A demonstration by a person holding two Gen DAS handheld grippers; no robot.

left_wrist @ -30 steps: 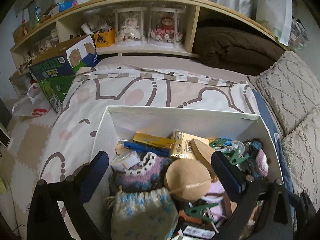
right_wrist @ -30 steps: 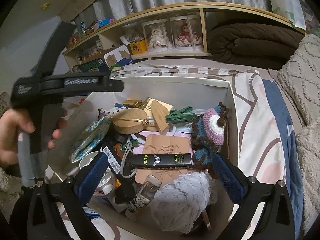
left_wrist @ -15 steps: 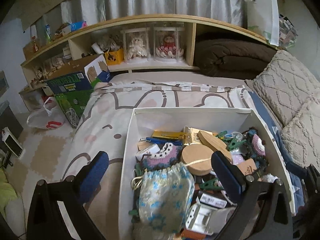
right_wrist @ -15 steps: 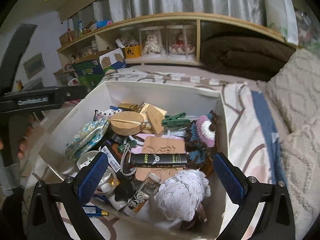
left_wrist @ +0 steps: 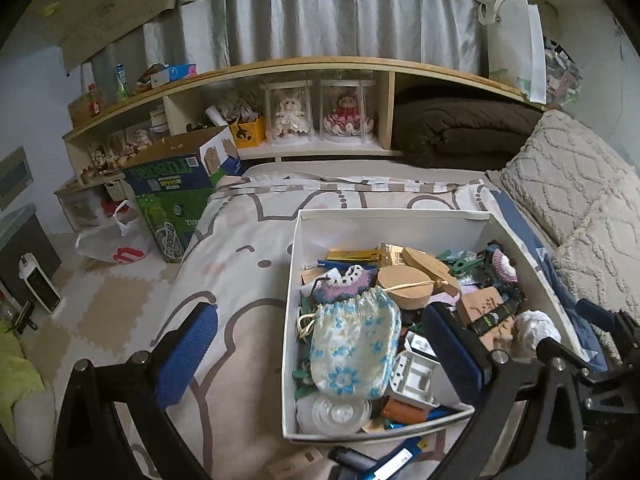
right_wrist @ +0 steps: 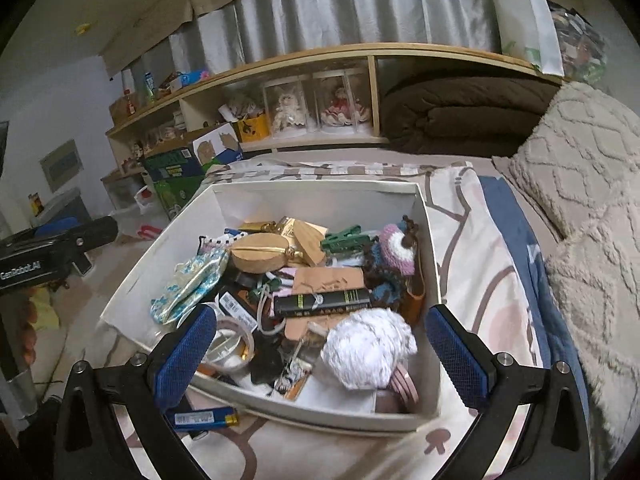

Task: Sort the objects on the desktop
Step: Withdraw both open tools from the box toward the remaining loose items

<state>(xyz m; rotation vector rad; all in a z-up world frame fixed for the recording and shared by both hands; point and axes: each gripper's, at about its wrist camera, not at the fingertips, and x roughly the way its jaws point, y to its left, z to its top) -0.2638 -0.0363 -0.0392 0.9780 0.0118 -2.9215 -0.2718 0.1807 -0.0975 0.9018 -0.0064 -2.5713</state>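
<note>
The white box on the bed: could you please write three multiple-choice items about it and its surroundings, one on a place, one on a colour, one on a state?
1. Where does the blue lighter lie?
A. Inside the white box
B. On the bedspread, outside the box's near wall
C. On the wooden shelf

2. What colour are the clothespins near the box's far end?
A. Green
B. Red
C. Yellow

3. How does the right gripper stand?
A. Shut on the white fluffy ball
B. Open, holding nothing
C. Shut on the black tube

Answers:
1. B: the lighter rests on the cover just before the box.
2. A: they are plainly green.
3. B: its blue pads stand wide apart with nothing between them.
</note>
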